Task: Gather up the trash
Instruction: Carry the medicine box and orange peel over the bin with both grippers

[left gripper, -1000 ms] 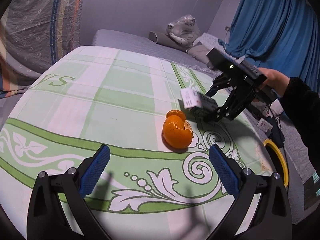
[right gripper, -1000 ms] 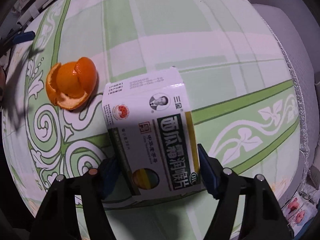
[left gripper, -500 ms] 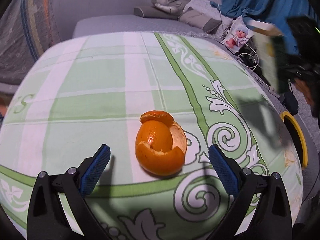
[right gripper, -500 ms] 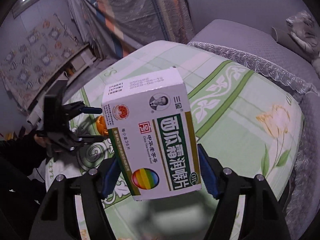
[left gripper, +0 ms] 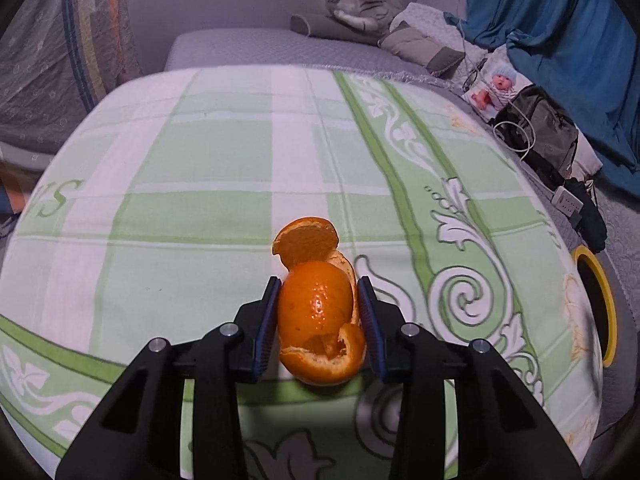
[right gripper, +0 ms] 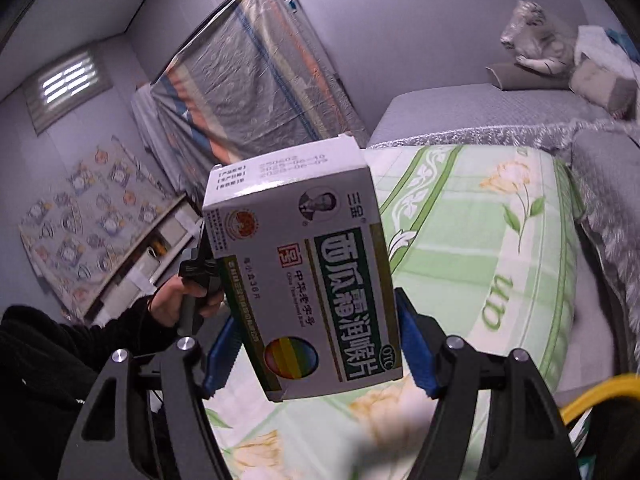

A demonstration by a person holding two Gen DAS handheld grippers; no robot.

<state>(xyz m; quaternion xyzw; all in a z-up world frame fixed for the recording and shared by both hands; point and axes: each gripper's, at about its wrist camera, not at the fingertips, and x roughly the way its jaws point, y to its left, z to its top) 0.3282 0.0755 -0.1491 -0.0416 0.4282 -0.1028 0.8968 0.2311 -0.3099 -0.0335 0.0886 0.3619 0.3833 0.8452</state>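
Between the left gripper [left gripper: 320, 320] pads sits the orange peel [left gripper: 320, 312], dead centre on the green-checked bed cover [left gripper: 200, 160]. The jaws have just been closing onto it; both blue pads now touch the peel's sides, so it's pinched, though the peel bottom looks to rest on the cover. The peel's long axis runs roughly fwd along the fingers, with a loose flap curling up at the far end and a torn opening at the near end. It's thin and hollow, so my guess is it'll crush or slip if squeezed harder.

The right gripper [right gripper: 316, 344] is clamped on a white-and-green medicine box [right gripper: 304, 272], held upright-ish and tilted, well above the bed. Pads press its two narrow sides.

The relation that matters: the yellow-rimmed bin [left gripper: 596, 304] sits low off the bed's right edge in the left wrist view, well apart from the peel; in the right wrist view its rim shows at bottom right, just beside the box. So the right hand is nearer the bin, and the box prob goes first.

In the way: not much. A black bag [left gripper: 540, 132] w/ cable, a power strip and a doll lie past the bin. The person's left hand [right gripper: 176, 304] and black sleeve sit left of the box.
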